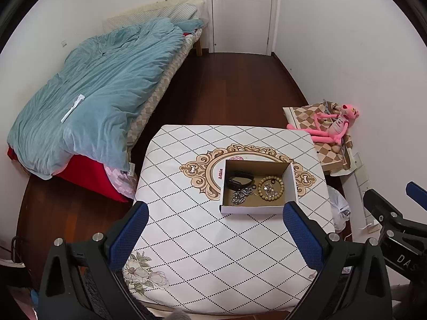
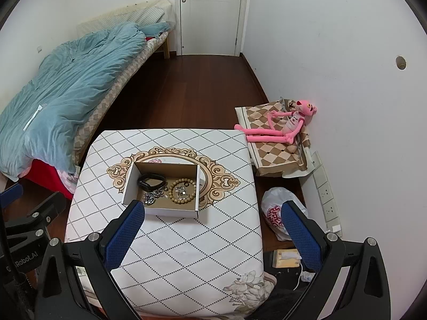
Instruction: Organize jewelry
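An open cardboard box (image 1: pixel 291 184) (image 2: pixel 129 184) sits on the patterned table (image 1: pixel 200 240) (image 2: pixel 186 240). Inside lie a black wristband (image 1: pixel 240 180) (image 2: pixel 150 181), a silver chain (image 1: pixel 240 196) (image 2: pixel 152 197), a wooden bead bracelet (image 1: pixel 271 188) (image 2: pixel 182 190) and a small dark ring (image 1: pixel 253 187) (image 2: pixel 165 188). My left gripper (image 1: pixel 214 214) is open and empty above the table's near side, short of the box. My right gripper (image 2: pixel 213 213) is open and empty, its left finger (image 2: pixel 125 229) close to the box's near edge.
A bed with a blue quilt (image 1: pixel 93 93) (image 2: pixel 61 85) stands at the left. A pink plush toy (image 1: pixel 336 125) (image 2: pixel 283 125) lies on a checked cushion at the right wall. A plastic bag (image 2: pixel 275 213) and wall sockets (image 2: pixel 327 194) are right of the table. A door (image 1: pixel 241 10) is at the back.
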The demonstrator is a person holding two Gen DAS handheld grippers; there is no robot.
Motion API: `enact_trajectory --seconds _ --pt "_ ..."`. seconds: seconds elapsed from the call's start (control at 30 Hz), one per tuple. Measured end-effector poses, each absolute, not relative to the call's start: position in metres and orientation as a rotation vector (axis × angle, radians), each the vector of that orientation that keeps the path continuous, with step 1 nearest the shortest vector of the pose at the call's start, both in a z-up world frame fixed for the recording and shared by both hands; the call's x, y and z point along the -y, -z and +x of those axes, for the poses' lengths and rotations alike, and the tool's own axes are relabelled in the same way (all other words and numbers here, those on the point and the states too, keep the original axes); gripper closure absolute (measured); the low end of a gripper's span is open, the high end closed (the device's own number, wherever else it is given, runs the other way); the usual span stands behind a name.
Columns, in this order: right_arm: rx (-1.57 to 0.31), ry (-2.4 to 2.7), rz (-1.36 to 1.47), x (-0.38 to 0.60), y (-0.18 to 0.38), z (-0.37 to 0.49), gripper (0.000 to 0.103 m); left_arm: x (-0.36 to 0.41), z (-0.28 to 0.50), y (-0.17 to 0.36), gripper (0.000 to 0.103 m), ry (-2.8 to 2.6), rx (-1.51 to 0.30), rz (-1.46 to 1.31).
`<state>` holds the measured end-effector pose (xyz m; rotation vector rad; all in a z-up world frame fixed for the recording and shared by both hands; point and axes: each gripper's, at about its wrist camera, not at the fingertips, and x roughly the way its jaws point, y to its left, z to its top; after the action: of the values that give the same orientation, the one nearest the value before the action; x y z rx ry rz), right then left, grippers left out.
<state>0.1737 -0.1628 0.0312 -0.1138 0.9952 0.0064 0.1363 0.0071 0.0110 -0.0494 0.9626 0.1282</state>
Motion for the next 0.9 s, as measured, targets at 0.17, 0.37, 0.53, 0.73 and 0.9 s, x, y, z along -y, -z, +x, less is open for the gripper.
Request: enact_trajectory --seconds 0.17,0.37,0.53,0.73,0.9 --pt "-0.995 -0.005 -0.116 0.1623 -0.0313 0.1737 0.0 -0.0064 0.1342 -0.0117 0.0 -0.127 -0.961 -0.054" --pt "-0.995 -0.006 -0.114 0.1625 -0.0313 0.1735 0.0 -0.0051 0.1331 -0.0126 0.0 -0.13 -0.954 -0.05" --pt "-0.996 -0.008 -0.113 0.1636 -0.0315 0.1734 0.0 -0.0043 0.1333 -0.0139 0.0 -0.135 -0.954 -0.052" --pt "-0.996 -0.008 -0.112 0.1631 -0.0315 0.1734 0.0 -0.0048 0.1333 -0.0152 0.0 -0.135 -0.955 -0.054" --pt "-0.997 -0.007 -0.113 0.1639 -0.0316 0.173 0.0 -0.0043 0.1332 -0.0152 0.0 -0.136 -0.955 -0.053"
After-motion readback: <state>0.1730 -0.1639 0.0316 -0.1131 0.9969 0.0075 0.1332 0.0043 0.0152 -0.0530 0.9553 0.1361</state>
